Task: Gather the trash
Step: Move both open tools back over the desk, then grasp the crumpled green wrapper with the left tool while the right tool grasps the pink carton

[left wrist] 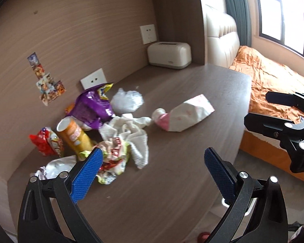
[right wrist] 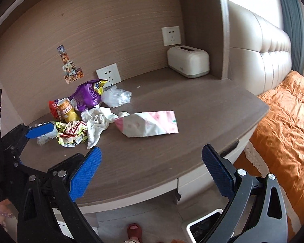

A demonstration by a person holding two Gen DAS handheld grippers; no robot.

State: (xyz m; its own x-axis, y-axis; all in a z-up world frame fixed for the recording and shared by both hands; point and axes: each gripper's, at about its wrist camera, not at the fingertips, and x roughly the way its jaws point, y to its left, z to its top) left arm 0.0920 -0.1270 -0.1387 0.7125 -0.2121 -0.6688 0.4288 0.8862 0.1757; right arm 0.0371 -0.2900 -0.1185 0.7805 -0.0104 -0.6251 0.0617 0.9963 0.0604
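Observation:
Trash lies on the brown desk (left wrist: pixel 172 172): a pink-and-white bag (left wrist: pixel 189 114), a white cloth (left wrist: pixel 129 135), a crumpled yellow-red wrapper (left wrist: pixel 113 162), an orange chip tube (left wrist: pixel 75 135), a purple bag (left wrist: pixel 91 107), a red packet (left wrist: pixel 45 143), clear plastic (left wrist: pixel 126 100) and foil (left wrist: pixel 54 167). My left gripper (left wrist: pixel 152 172) is open and empty, near the wrapper. My right gripper (right wrist: pixel 152 170) is open and empty over the desk's front edge; it shows at the right of the left view (left wrist: pixel 261 111). The bag (right wrist: pixel 150 124), cloth (right wrist: pixel 96 125) and wrapper (right wrist: pixel 72 133) show in the right view.
A cream toaster (left wrist: pixel 169 55) stands in the back corner. Wall sockets (left wrist: pixel 93 79) and stickers (left wrist: pixel 47 83) are on the wood wall. An orange bed (left wrist: pixel 273 81) lies right of the desk. A white bin (right wrist: pixel 204 226) stands on the floor below the desk edge.

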